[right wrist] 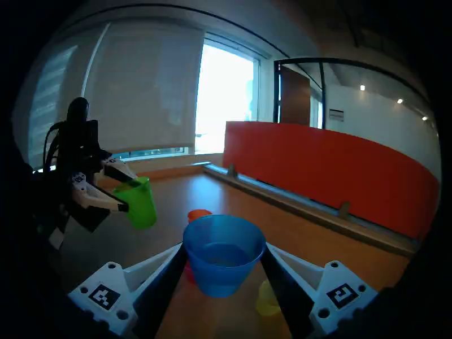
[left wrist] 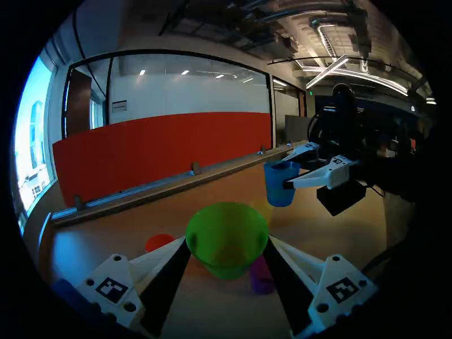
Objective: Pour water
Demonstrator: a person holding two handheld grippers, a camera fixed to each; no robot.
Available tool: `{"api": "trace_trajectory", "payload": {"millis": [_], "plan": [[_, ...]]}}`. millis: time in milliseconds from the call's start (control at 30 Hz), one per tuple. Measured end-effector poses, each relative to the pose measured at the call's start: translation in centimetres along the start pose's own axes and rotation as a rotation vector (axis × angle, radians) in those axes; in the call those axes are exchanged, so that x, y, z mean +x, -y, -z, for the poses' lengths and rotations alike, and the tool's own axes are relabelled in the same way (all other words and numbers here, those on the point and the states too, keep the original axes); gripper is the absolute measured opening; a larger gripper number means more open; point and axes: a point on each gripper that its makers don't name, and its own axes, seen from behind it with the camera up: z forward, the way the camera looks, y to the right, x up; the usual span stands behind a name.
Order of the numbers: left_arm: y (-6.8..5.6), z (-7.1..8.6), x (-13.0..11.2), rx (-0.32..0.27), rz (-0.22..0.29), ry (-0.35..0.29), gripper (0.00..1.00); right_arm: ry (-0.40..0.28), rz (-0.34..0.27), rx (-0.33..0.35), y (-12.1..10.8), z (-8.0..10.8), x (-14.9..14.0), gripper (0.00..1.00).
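In the left gripper view, the left gripper [left wrist: 226,243] clamped a translucent green plastic cup [left wrist: 227,234] at lower centre, with both fingers pressed against its wall. In the right gripper view, the right gripper [right wrist: 224,247] gripped a blue plastic cup [right wrist: 224,274] at lower centre, upright, with water [right wrist: 223,253] inside. A small orange cup [right wrist: 198,214] and a small yellow cup [right wrist: 266,296] stood on the wooden table [right wrist: 294,226].

Green cup [left wrist: 227,240] upright, blue cup [right wrist: 224,254] upright with water inside, both lifted
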Motion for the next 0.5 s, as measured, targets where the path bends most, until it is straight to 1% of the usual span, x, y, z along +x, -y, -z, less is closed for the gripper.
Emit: {"api": "trace_trajectory", "payload": {"millis": [267, 500], "plan": [[-0.7, 0.1, 0.1, -0.008, -0.012, 0.004, 0.86, -0.048, -0.016, -0.014, 0.3, 0.8, 0.7, 0.91], [-0.5, 0.6, 0.7, 0.0, -0.01, -0.014, 0.86, -0.077, -0.014, -0.021, 0.5, 0.9, 1.2, 0.91]]}}
